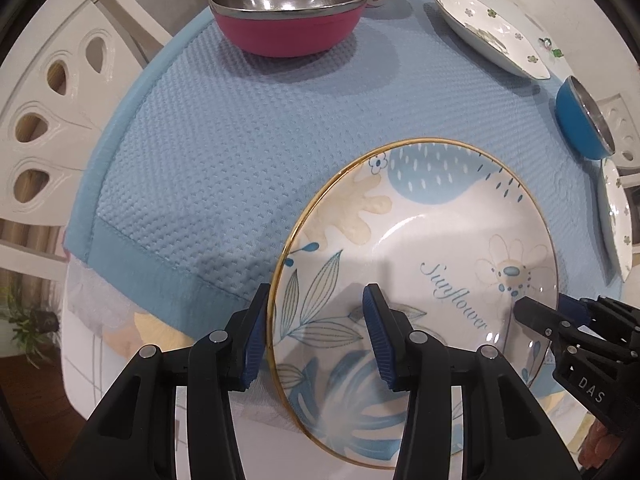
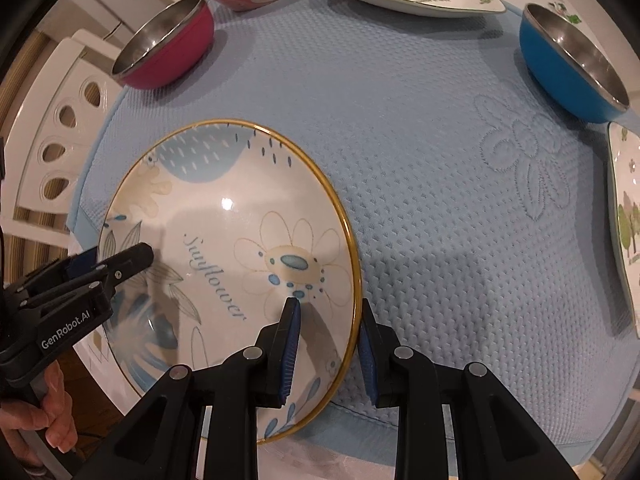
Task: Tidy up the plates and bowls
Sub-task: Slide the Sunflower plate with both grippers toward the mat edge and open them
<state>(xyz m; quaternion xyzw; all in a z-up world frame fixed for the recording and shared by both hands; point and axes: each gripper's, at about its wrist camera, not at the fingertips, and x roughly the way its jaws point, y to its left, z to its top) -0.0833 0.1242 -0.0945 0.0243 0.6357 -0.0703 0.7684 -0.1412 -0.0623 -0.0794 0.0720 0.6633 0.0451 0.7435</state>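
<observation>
Both hand-held grippers straddle the rim of the Sunflower plate [image 2: 224,264]: left hand-held gripper [image 1: 316,320] and right hand-held gripper [image 2: 328,340], jaws narrowed but apparently not yet pinching. Glazed ceramic looks stiff, slippery and breakable, so opposite rim edges seem the safest hold.

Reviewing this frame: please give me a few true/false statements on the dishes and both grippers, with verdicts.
1. Both grippers straddle the rim of the Sunflower plate. True: left gripper on one side, right gripper on the opposite.
2. The magenta bowl holds food. False: its steel inside is bare.
3. The blue bowl is stacked in the magenta bowl. False: they sit apart on the blue mat.
4. The plate's rim is gold. True.
</observation>
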